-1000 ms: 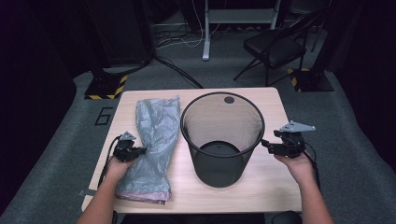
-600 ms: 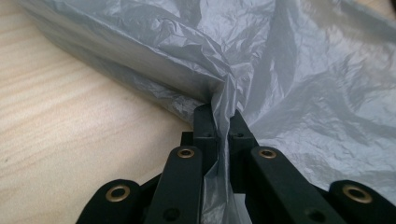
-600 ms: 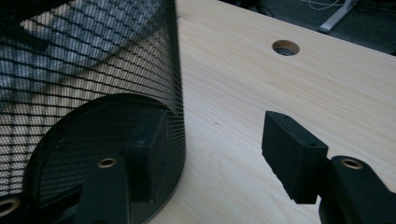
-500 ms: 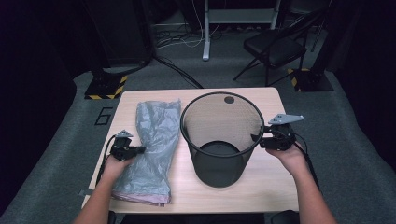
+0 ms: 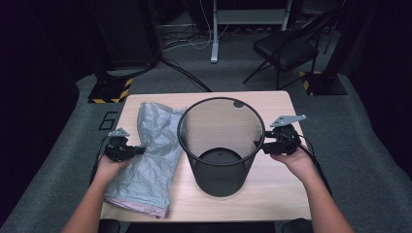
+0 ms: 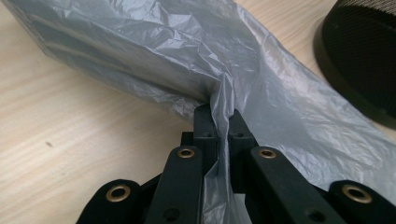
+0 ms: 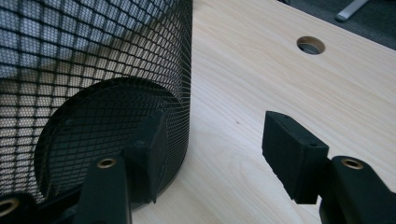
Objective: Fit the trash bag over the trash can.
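Observation:
A crumpled grey plastic bag lies along the left part of the wooden table. My left gripper is shut on a fold at its left edge. In the left gripper view the film runs pinched between the jaws of the left gripper. A black mesh waste basket stands upright at the table's middle. My right gripper is open at the basket's right side, just under the rim. Its jaws have just been closing. The right gripper has one jaw against the mesh wall; the other is over bare wood.
A round cable hole pierces the table behind the basket. Beyond the far edge stand a folding chair and two stand bases with yellow-black tape. Cables lie on the grey carpet.
My right gripper has moved left to the basket's wall and risen a little, its jaws narrower. The left gripper has lifted slightly with the bag's fold pinched in it.

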Demonstrator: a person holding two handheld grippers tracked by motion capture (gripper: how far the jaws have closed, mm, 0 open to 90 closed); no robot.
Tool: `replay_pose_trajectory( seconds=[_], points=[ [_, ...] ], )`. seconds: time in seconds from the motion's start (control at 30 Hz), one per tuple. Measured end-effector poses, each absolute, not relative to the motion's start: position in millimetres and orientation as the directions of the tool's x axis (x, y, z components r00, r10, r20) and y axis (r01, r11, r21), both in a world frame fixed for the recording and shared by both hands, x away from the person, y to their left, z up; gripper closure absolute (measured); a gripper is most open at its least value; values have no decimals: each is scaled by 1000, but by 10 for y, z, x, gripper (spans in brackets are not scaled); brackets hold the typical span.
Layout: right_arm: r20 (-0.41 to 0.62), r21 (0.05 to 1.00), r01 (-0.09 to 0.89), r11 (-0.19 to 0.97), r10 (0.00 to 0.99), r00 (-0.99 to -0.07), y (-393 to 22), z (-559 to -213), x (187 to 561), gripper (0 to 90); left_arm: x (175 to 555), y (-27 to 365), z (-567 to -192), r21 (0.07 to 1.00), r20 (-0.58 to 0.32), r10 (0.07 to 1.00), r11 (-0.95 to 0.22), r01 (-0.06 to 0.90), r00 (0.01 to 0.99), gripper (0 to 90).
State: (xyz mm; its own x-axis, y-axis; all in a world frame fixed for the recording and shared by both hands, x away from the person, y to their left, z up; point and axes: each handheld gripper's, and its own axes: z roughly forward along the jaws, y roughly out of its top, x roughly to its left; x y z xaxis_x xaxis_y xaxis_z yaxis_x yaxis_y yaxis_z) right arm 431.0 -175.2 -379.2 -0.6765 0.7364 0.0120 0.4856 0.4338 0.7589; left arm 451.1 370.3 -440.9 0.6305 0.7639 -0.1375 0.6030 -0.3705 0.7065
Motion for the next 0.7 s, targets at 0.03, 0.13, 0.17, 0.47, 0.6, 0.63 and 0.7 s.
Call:
replay_pose_trajectory(
  seconds=[0.03, 0.13, 0.17, 0.47, 0.6, 0.63, 0.7],
  points=[
    [8, 757, 480, 443, 729, -684, -1722, -3781, 4302, 394, 4502, 3709, -4373, 708, -139, 760, -372, 601, 634, 862],
    [6, 753, 476, 454, 719, -695, -1659, -3758, 4291, 384, 4469, 3719, -4241, 720, -129, 752, -378, 582, 647, 863],
    [7, 750, 476, 459, 715, -699, -1638, -3752, 4287, 384, 4458, 3723, -4199, 724, -132, 748, -376, 579, 651, 863],
    [9, 735, 474, 486, 691, -723, -1488, -3721, 4236, 372, 4402, 3687, -3905, 739, -142, 717, -383, 555, 683, 863],
    [0, 722, 474, 504, 685, -729, -1488, -3712, 4263, 338, 4404, 3679, -3809, 742, -143, 711, -383, 550, 688, 862],
    [-8, 719, 471, 511, 684, -729, -1511, -3698, 4261, 331, 4396, 3676, -3780, 742, -142, 709, -386, 549, 691, 862],
    [-10, 721, 465, 514, 680, -734, -1557, -3664, 4243, 336, 4383, 3672, -3726, 745, -138, 703, -390, 541, 697, 861]
  ],
)
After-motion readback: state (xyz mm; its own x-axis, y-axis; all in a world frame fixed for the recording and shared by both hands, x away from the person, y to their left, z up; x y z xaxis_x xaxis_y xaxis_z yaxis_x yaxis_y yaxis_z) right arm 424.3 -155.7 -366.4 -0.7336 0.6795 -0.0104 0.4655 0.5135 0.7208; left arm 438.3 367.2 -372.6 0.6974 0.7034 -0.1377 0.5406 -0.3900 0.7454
